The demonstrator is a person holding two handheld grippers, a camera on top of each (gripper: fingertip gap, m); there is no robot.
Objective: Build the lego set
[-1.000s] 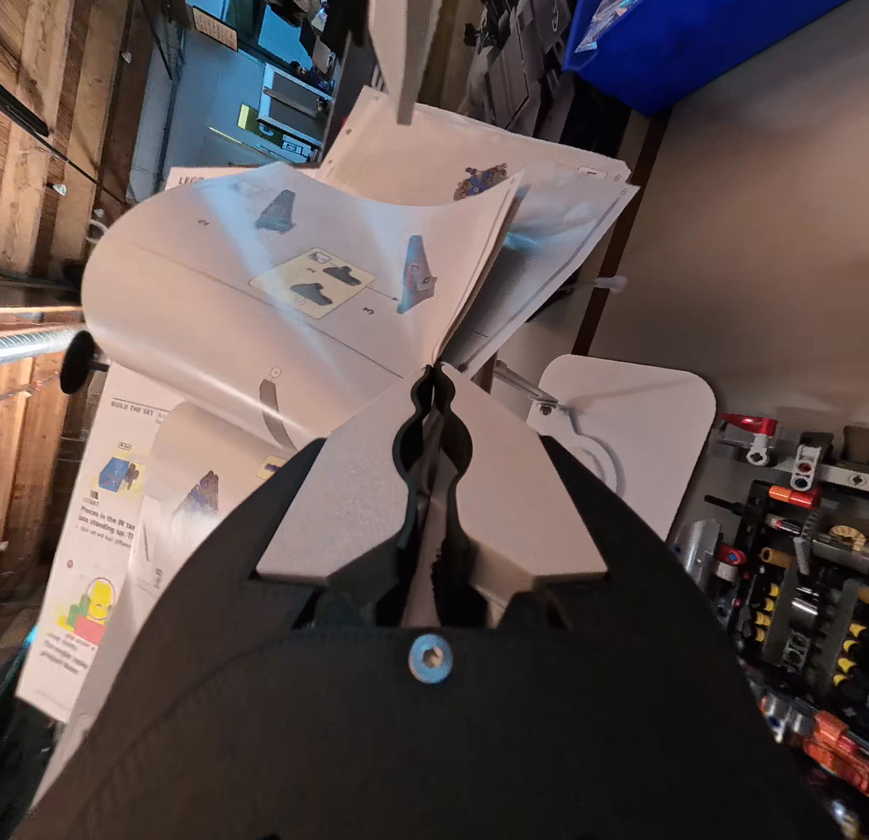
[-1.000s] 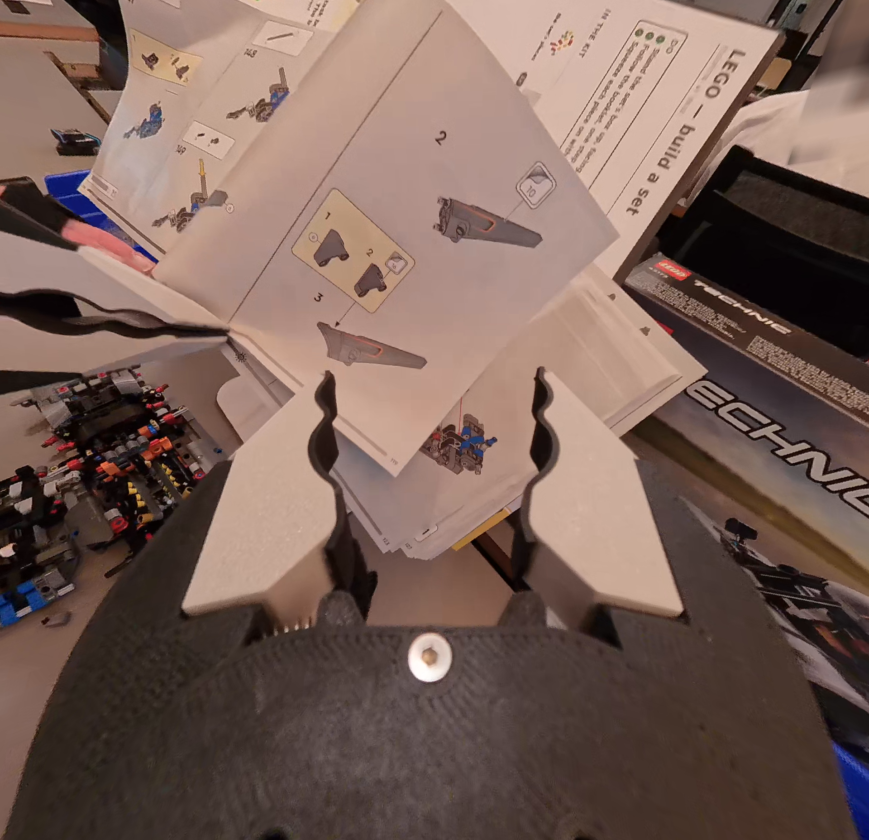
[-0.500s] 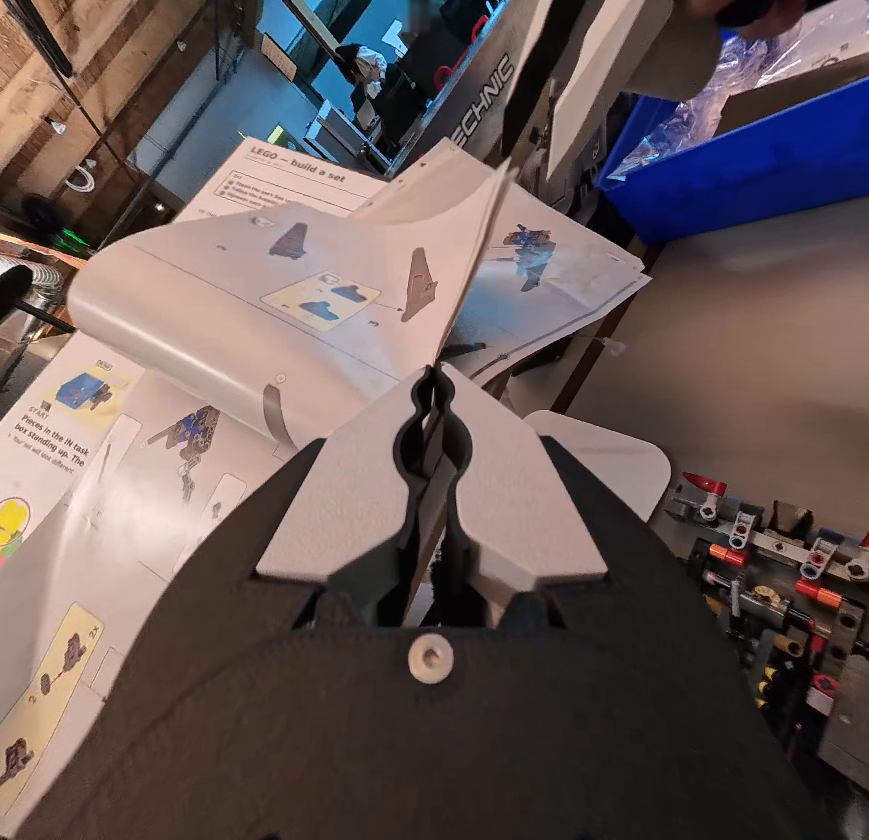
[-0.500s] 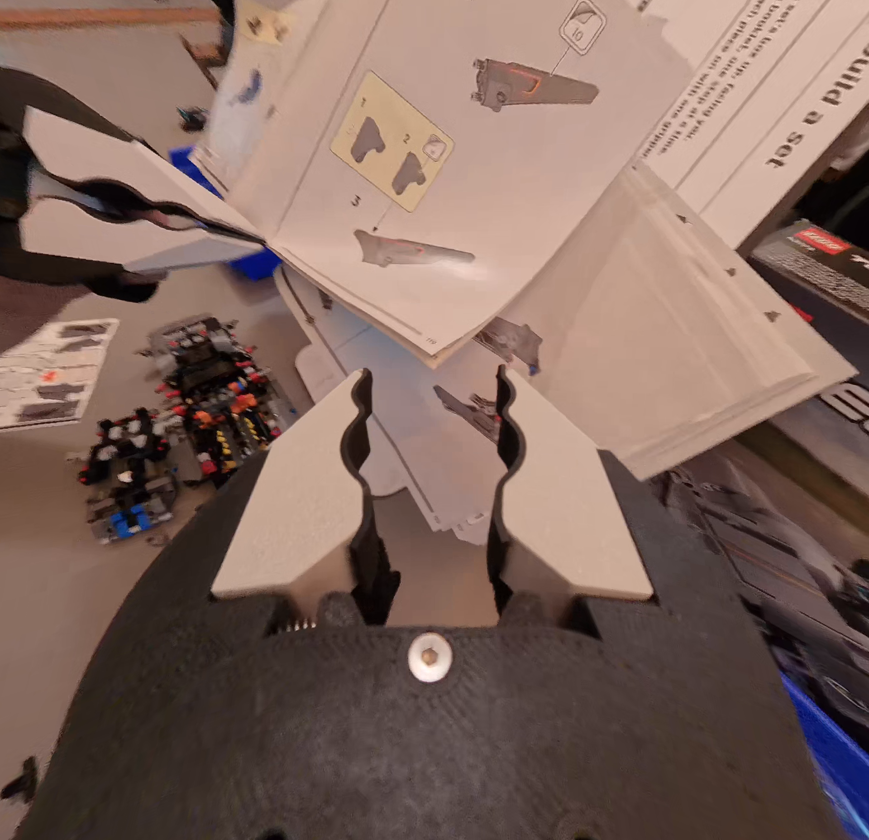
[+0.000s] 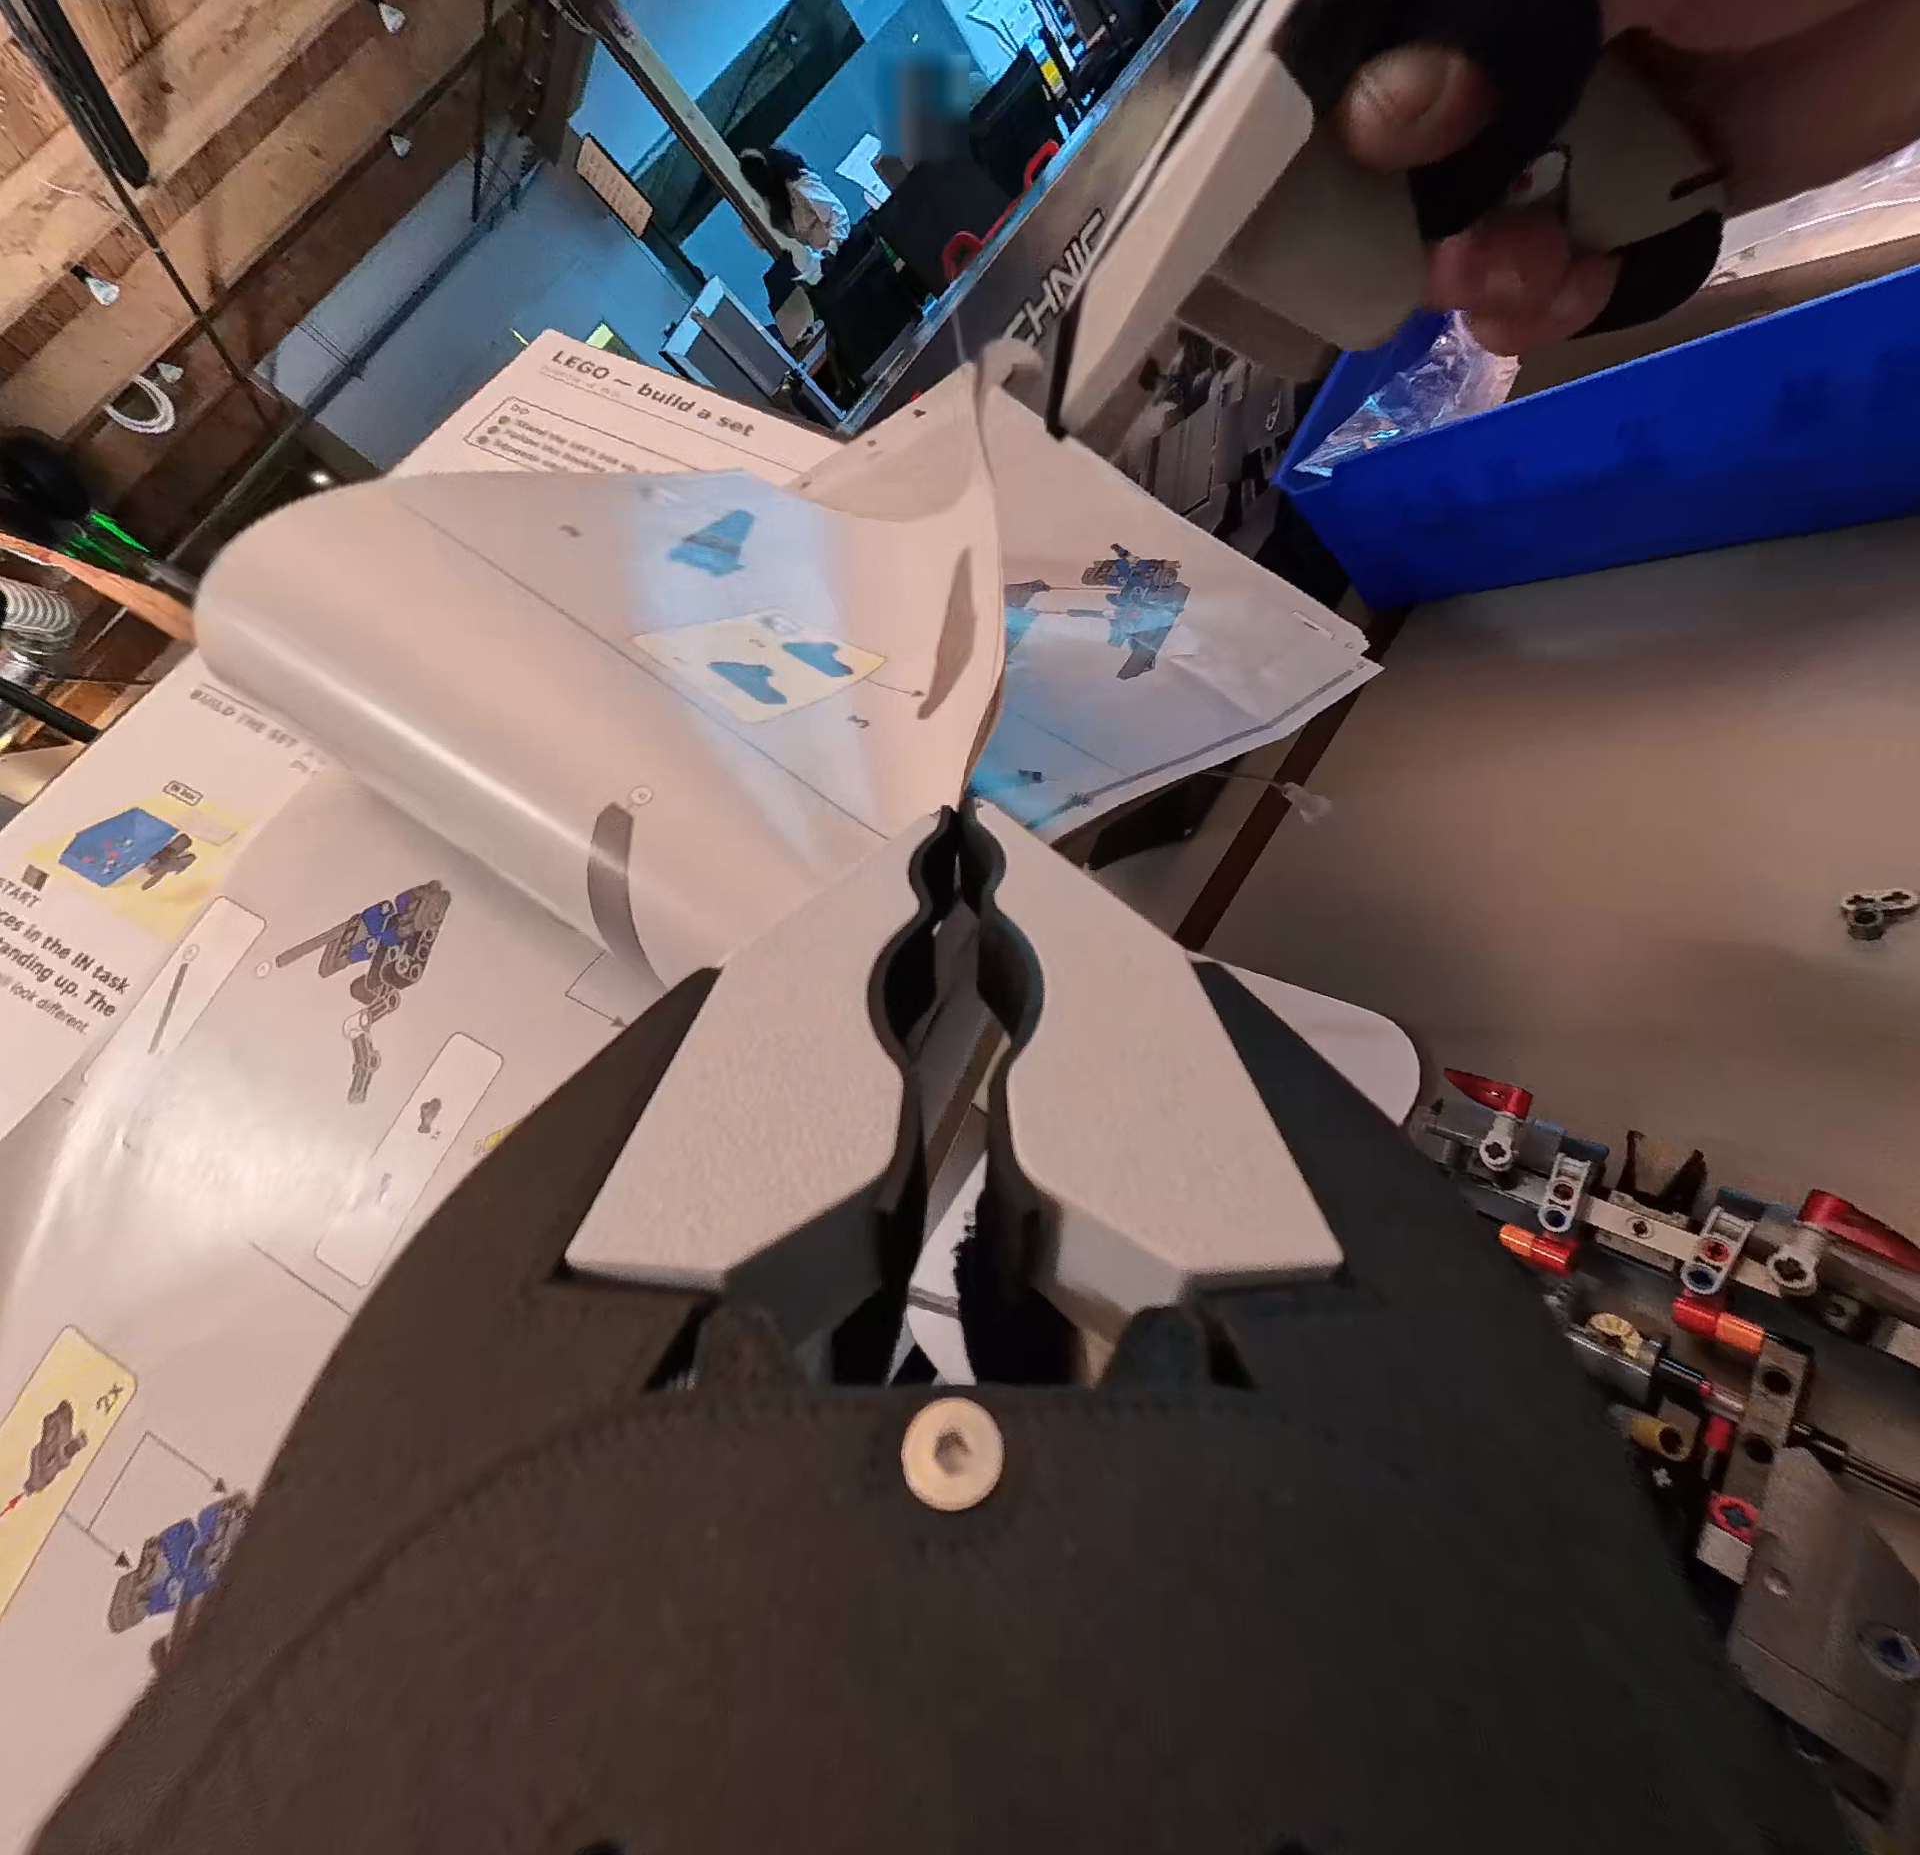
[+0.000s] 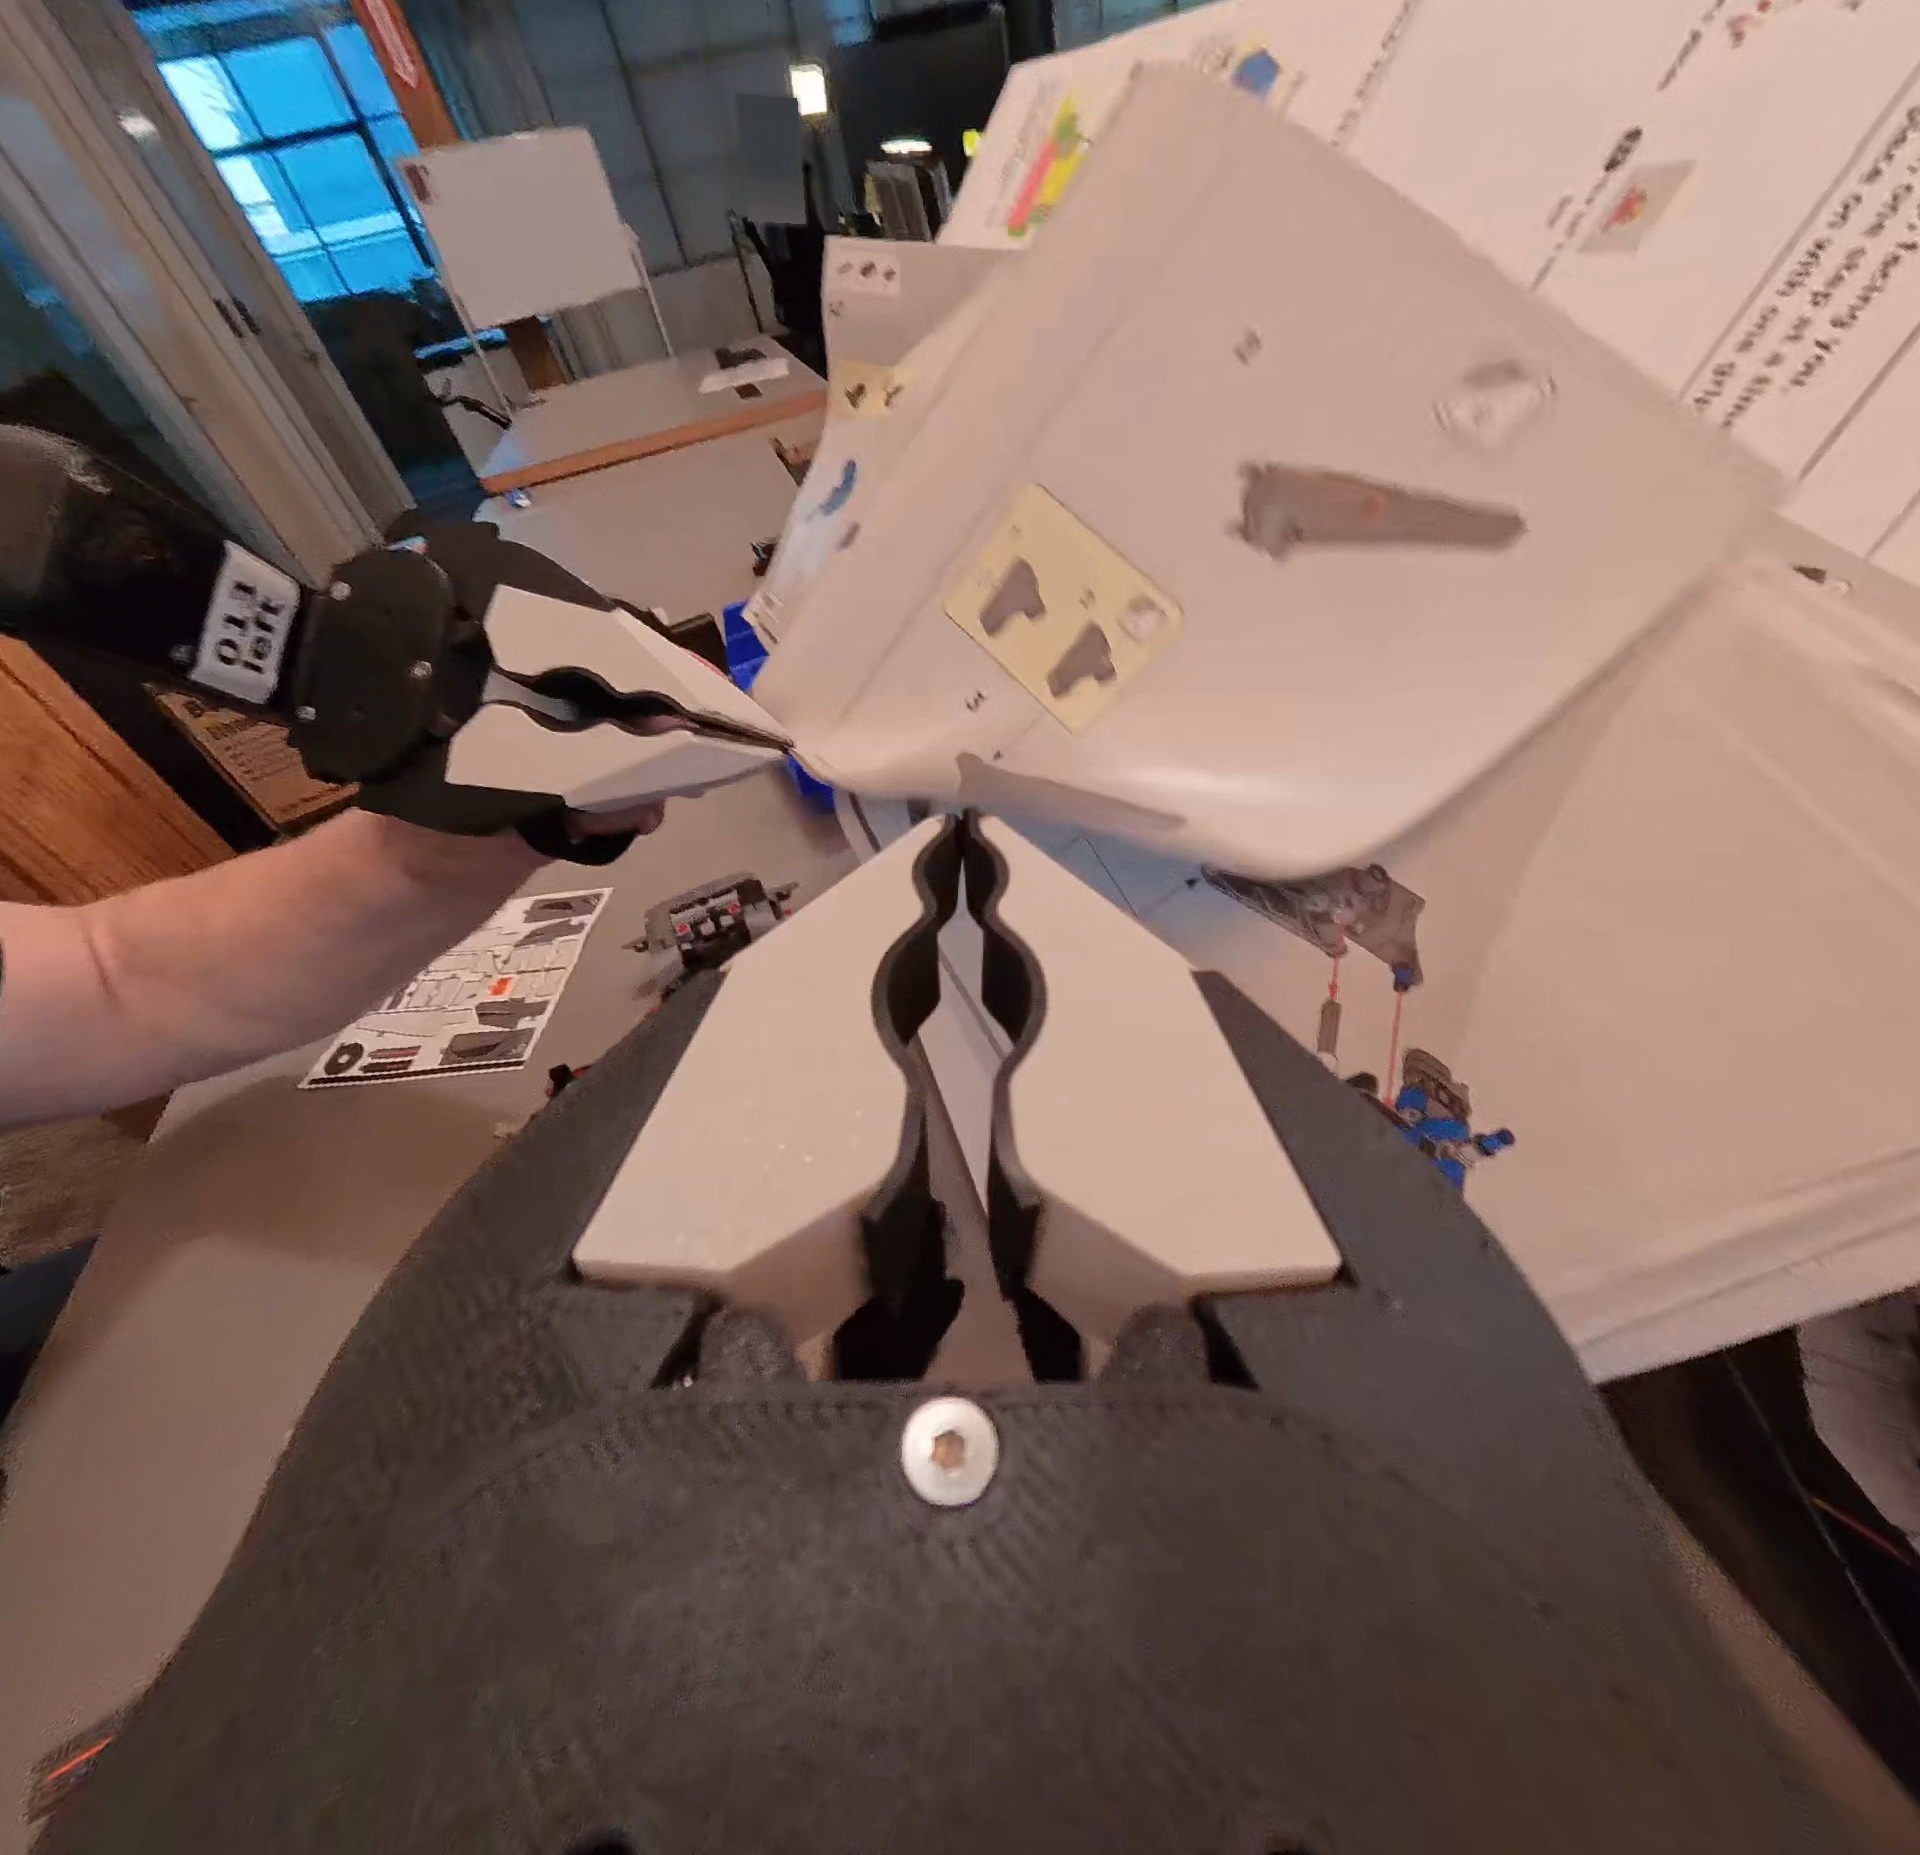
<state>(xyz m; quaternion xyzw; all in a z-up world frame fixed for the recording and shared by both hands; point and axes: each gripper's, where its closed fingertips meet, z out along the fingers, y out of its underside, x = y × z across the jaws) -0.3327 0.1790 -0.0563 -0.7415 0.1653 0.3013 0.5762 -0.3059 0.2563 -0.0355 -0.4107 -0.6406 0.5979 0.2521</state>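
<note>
the left gripper [image 5: 961, 829] has its jaws pressed together on the near corner of a lifted page [image 5: 582, 642] of the instruction booklet [image 5: 1174, 642]; the sheet's edge runs down between the two fingers. from that pinch the page curls up and away toward 10 o'clock in the left wrist view, bowing over the open booklet beneath it. in the right wrist view the same gripper [image 6: 774, 740] enters from 9 o'clock, held in a person's hand [image 6: 582, 829], and its tips clamp the page [image 6: 1195, 579] at its low corner.

the right gripper [image 6: 961, 829] shows its jaws drawn together, the tips just under the curled lower edge of that page; whether they catch the paper itself i cannot tell. in the left wrist view it [image 5: 1060, 423] hangs at 1 o'clock, above the page's upper tip.

the lego set sits on the grey table [image 5: 1610, 766]: a partly built model [image 5: 1704, 1317] with red, orange and yellow parts lies at 4 o'clock in the left wrist view, and shows [image 6: 712, 922] at 10 o'clock from the right gripper's tips. a sticker sheet [image 6: 468, 995] lies flat just left of it. a blue bin [image 5: 1600, 434] stands at 2 o'clock behind the booklet, and a large printed sheet [image 6: 1662, 195] stands behind the pages.
</note>
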